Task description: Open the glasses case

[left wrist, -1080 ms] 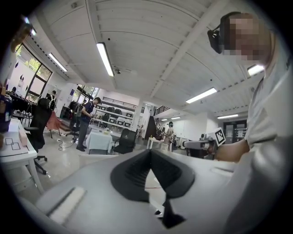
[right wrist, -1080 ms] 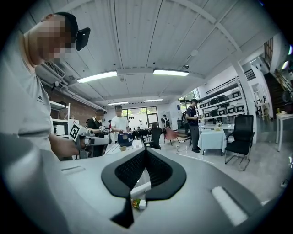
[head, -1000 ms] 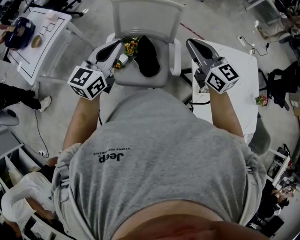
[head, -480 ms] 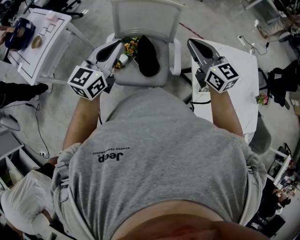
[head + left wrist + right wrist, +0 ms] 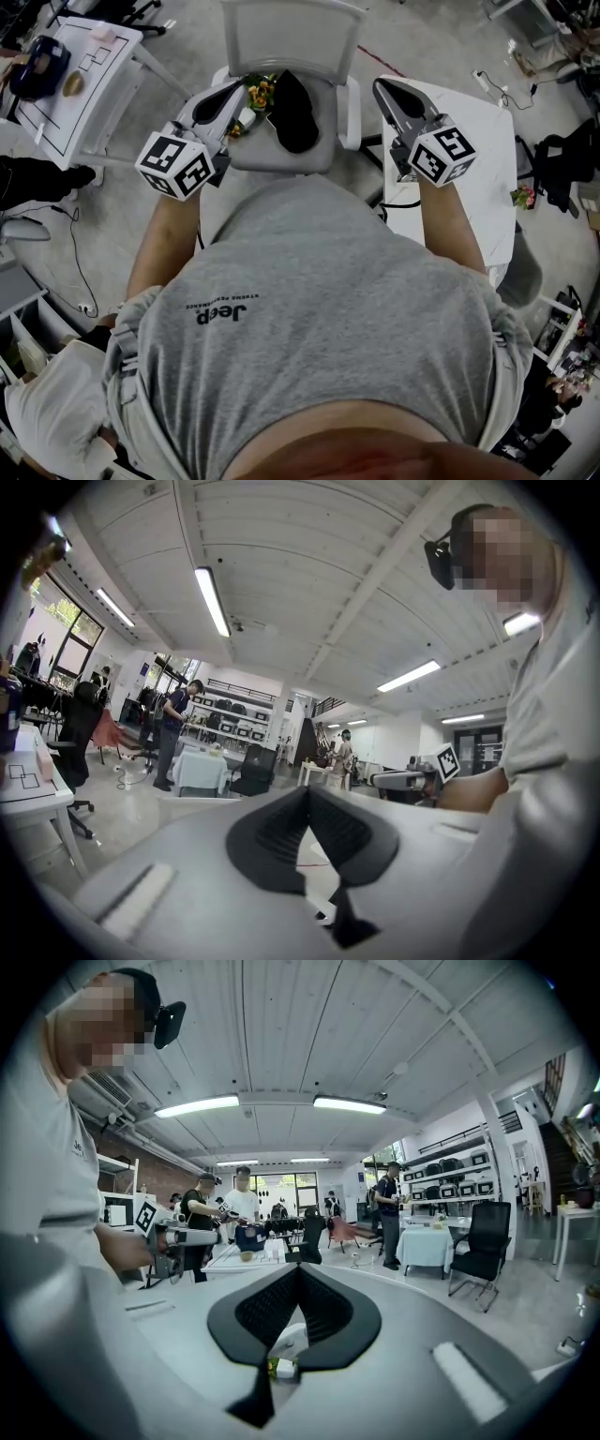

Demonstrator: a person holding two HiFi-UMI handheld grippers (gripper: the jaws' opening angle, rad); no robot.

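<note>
In the head view a black glasses case (image 5: 294,112) lies shut on the seat of a grey chair (image 5: 281,155), next to a small bunch of yellow flowers (image 5: 261,91). My left gripper (image 5: 226,91) hovers level over the seat's left edge, its jaws shut and empty. My right gripper (image 5: 384,87) is held level to the right of the chair's armrest, jaws shut and empty too. Neither touches the case. In the left gripper view the pads (image 5: 281,832) meet at the tip. In the right gripper view the pads (image 5: 328,1312) also meet at the tip.
The chair's backrest (image 5: 292,33) stands behind the case. A white table (image 5: 478,141) is under my right arm. Another white table (image 5: 80,70) with a drawn grid stands at the far left. Cables lie on the floor. Several people stand farther off in the room.
Both grippers stay where they were, still shut. Only bystanders at the left edge of the head view have shifted.
</note>
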